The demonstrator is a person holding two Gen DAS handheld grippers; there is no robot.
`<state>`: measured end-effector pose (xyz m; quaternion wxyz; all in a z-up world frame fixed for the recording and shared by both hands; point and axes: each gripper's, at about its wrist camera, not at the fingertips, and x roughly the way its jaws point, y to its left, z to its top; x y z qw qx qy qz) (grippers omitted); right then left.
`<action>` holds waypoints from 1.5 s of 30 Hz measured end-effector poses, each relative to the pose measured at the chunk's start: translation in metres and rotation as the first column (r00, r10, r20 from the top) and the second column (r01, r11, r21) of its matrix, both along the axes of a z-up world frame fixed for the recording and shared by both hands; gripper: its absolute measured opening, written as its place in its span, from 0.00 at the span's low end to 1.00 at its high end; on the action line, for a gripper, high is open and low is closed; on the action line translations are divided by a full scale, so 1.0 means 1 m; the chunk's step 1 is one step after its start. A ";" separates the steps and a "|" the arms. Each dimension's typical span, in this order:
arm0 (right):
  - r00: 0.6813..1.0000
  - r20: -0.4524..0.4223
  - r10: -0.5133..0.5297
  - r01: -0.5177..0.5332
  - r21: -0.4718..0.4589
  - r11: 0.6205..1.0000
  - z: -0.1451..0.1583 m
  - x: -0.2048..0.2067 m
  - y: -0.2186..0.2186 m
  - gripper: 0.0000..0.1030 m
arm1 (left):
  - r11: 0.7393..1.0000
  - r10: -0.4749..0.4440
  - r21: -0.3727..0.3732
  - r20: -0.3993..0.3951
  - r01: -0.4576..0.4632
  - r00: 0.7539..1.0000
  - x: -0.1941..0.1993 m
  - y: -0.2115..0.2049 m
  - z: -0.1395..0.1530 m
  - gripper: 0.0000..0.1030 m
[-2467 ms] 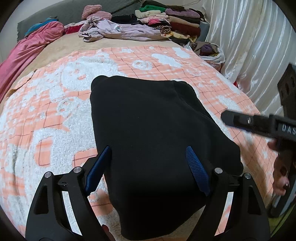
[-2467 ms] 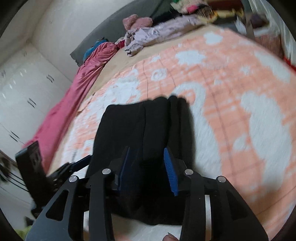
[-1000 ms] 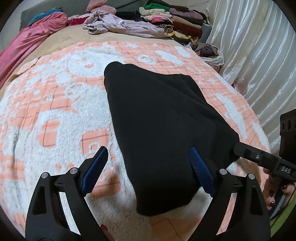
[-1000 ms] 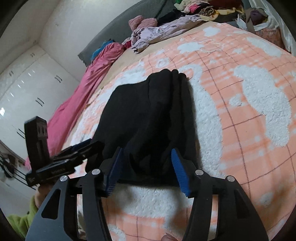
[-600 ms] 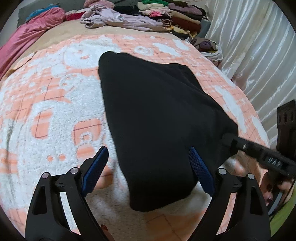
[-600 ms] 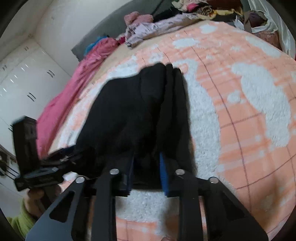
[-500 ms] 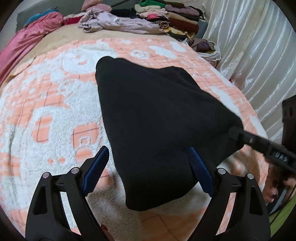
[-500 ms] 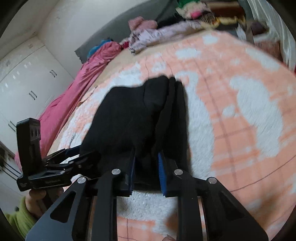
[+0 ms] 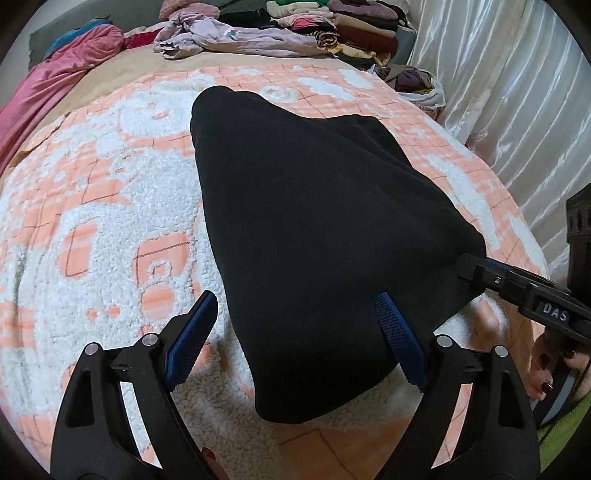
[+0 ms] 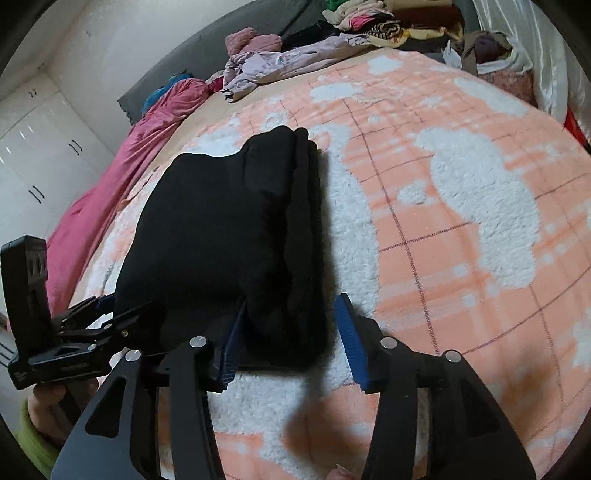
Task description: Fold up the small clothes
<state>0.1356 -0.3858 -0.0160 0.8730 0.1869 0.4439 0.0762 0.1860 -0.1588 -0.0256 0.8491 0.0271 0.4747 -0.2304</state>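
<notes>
Both grippers are seen at the near end of the black garment (image 9: 314, 221), which is laid folded on the orange-and-white blanket (image 9: 110, 229). Around the garment's near left corner the left gripper (image 9: 295, 343) is spread wide, one blue pad out over the blanket and the other against the cloth; nothing is clamped. At the garment's near right corner the right gripper (image 10: 290, 334) is held partly open, its pads set either side of the thick stacked edge; whether the cloth is touched cannot be told, but it is not pinched.

The garment's long axis is run away from both grippers, toward the far end of the bed, with the layered folds gathered along its right side. Neither gripper is markedly nearer: each is placed at its own corner, so a fold of the near end over toward the far end is judged to be the move prepared.

Beyond the garment's far end, well apart, loose lilac clothes (image 9: 236, 37) and a folded stack (image 9: 354, 33) are piled. Left of it a pink cover (image 10: 110, 192) is bunched. Nothing is found in the way.
</notes>
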 end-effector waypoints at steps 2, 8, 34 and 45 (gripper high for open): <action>1.000 0.015 0.008 -0.008 -0.045 0.999 0.007 -0.003 0.005 0.45 | 1.000 0.001 -0.001 -0.001 -0.001 1.000 0.000 0.001 0.000 0.79; 0.990 0.140 0.023 0.011 -0.240 0.971 0.038 -0.021 0.023 0.45 | 1.000 0.007 -0.008 -0.001 -0.007 1.000 -0.002 0.004 0.001 0.79; 0.969 0.241 -0.056 0.104 -0.190 0.976 0.074 -0.060 0.023 0.95 | 0.997 0.032 -0.068 0.103 -0.025 0.994 -0.036 0.033 0.052 0.91; 0.966 0.257 -0.030 0.085 -0.203 0.976 0.081 -0.115 0.044 0.96 | 0.998 0.034 -0.060 0.162 -0.025 0.986 -0.086 0.057 0.064 0.91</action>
